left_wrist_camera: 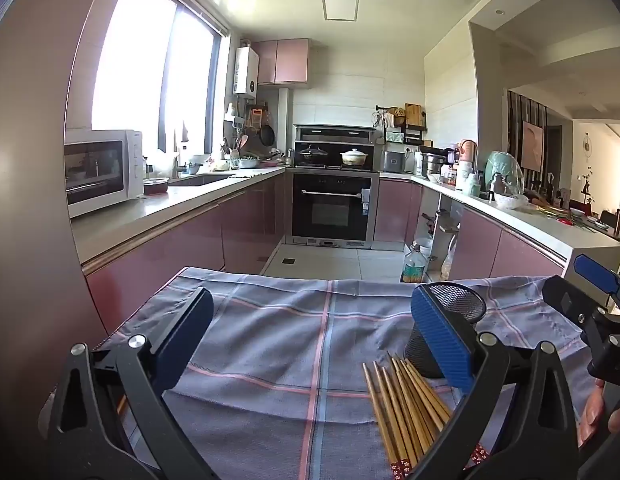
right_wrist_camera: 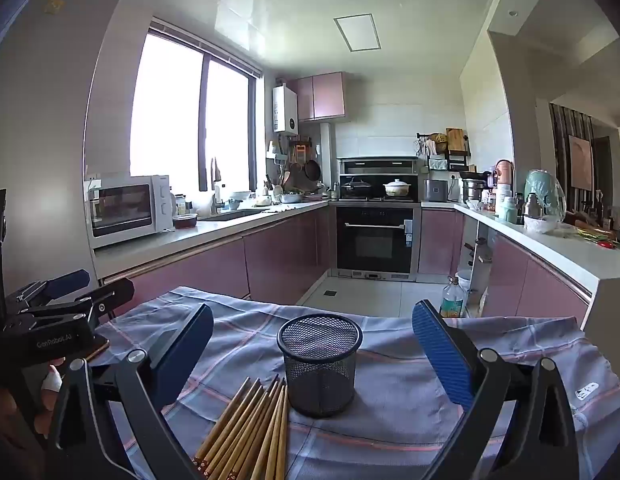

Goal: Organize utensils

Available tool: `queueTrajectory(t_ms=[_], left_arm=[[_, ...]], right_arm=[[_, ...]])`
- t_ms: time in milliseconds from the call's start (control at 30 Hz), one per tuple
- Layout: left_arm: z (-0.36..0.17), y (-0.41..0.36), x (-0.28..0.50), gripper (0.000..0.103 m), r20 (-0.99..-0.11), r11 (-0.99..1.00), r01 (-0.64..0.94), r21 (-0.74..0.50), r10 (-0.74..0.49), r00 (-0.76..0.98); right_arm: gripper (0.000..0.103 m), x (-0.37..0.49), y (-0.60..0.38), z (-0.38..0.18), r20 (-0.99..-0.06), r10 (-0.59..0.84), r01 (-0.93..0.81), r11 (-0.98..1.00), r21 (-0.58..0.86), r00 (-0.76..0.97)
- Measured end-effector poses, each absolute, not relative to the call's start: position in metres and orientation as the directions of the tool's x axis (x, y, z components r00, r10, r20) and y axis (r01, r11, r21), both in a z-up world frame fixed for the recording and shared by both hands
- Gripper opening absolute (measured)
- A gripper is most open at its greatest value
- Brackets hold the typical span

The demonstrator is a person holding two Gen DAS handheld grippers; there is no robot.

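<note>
Several bamboo chopsticks (left_wrist_camera: 406, 408) lie in a bundle on a blue-grey checked cloth (left_wrist_camera: 278, 340), tips toward a black mesh cup (left_wrist_camera: 450, 320). The cup stands upright and empty in the right wrist view (right_wrist_camera: 320, 364), with the chopsticks (right_wrist_camera: 250, 428) just left of it in front. My left gripper (left_wrist_camera: 310, 336) is open and empty above the cloth, left of the chopsticks. My right gripper (right_wrist_camera: 310, 352) is open and empty, its jaws either side of the cup but short of it. Each gripper shows at the edge of the other's view.
The cloth-covered table (right_wrist_camera: 510, 344) stands in a kitchen aisle. A counter with a microwave (left_wrist_camera: 102, 168) runs along the left, an oven (left_wrist_camera: 332, 208) is at the back, and a cluttered counter (left_wrist_camera: 530, 216) runs along the right. An oil bottle (right_wrist_camera: 452, 298) stands on the floor.
</note>
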State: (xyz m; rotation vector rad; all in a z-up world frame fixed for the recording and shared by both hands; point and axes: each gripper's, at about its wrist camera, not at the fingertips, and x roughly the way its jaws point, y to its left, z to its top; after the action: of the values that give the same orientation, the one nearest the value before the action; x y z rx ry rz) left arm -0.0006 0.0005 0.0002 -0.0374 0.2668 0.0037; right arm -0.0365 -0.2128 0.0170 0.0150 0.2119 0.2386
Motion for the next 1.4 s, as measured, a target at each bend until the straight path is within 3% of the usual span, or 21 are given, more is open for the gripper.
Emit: queueTrajectory(t_ms=[1400], left_arm=[[0.0,-0.006,-0.004,0.097,-0.245,1.0,0.006,-0.02,-0.011,0.969]], right_arm=[[0.096,-0.037,-0.212,0.014,-0.206,0.226,-0.221,0.974,0.048,0.952]])
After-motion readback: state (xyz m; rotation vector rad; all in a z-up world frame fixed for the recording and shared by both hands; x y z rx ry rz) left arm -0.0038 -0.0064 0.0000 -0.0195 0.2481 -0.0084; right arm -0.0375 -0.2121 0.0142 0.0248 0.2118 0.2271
